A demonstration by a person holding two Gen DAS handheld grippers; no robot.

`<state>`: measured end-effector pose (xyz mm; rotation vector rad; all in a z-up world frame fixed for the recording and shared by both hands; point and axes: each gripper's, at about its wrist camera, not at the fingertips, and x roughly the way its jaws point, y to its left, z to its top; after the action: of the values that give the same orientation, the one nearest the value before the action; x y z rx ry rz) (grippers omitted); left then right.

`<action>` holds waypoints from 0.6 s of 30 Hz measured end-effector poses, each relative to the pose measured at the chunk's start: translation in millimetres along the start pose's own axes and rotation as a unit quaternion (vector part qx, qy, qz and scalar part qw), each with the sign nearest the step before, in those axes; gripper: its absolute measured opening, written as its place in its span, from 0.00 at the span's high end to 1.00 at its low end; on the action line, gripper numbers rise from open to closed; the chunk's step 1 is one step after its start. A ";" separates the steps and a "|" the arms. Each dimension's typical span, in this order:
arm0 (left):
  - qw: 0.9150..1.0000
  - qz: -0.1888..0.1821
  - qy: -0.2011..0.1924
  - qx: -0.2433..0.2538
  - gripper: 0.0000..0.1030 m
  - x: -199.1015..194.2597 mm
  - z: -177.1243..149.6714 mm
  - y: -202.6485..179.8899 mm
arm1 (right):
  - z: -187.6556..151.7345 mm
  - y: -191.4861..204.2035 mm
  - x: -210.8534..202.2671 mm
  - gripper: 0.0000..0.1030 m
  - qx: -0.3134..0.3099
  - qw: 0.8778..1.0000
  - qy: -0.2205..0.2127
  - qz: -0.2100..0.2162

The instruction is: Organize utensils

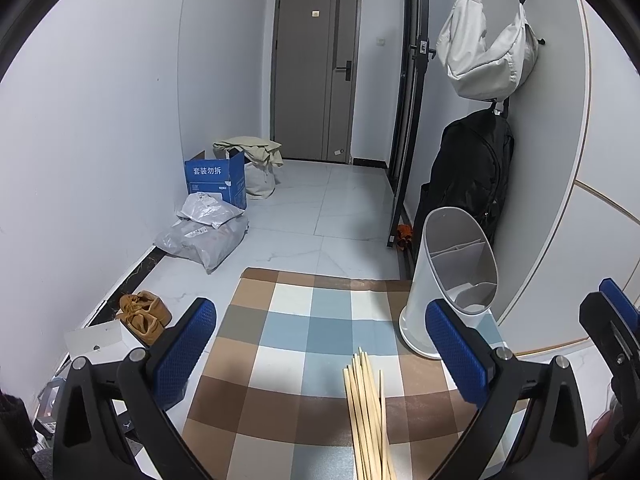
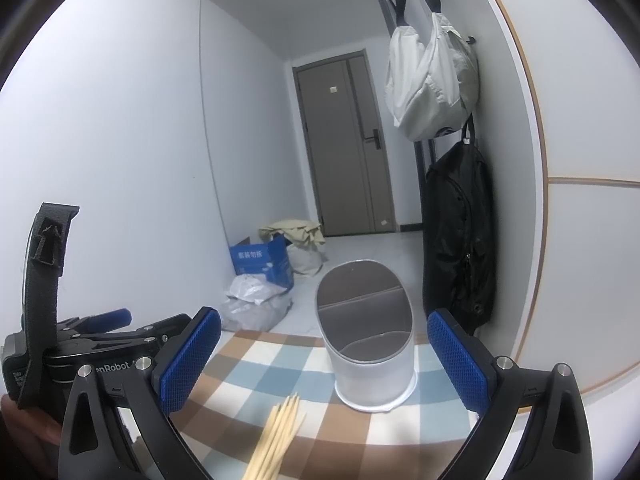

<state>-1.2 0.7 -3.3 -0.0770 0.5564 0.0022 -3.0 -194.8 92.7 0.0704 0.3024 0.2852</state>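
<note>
A bundle of wooden chopsticks (image 1: 368, 412) lies on the checked cloth (image 1: 288, 344), pointing away from me. A white oval utensil holder (image 1: 452, 280) with inner dividers stands upright at the cloth's far right corner, and no utensils show inside it. My left gripper (image 1: 320, 352) hovers open over the cloth, with the chopstick tips between and below its blue pads. My right gripper (image 2: 324, 360) is open too and faces the holder (image 2: 368, 340), the chopsticks (image 2: 280, 436) lying just in front of it. The left gripper (image 2: 100, 332) shows at that view's left edge, held by a hand.
The curved white wall (image 1: 560, 200) runs close behind the holder. A black backpack (image 1: 472, 176) and a white bag (image 1: 484, 48) hang there. On the floor beyond lie a blue box (image 1: 216, 180), grey plastic parcels (image 1: 208, 236) and brown shoes (image 1: 144, 316).
</note>
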 end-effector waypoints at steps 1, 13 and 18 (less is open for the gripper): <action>1.000 -0.001 0.000 0.000 0.01 0.2 0.3 0.2 | -0.3 0.3 0.0 0.00 -0.001 1.000 0.000 -0.001; 1.000 0.000 0.001 0.000 0.01 0.4 1.3 0.7 | -1.3 1.9 -0.4 0.00 -0.006 1.000 -0.004 0.005; 1.000 0.000 0.002 0.001 0.01 0.2 1.4 1.0 | -1.6 2.2 -0.2 0.00 -0.006 1.000 -0.004 0.005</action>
<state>-0.3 1.8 -2.3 -0.0754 0.5597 0.0020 -4.3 -192.7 91.5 0.0607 0.2932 0.2962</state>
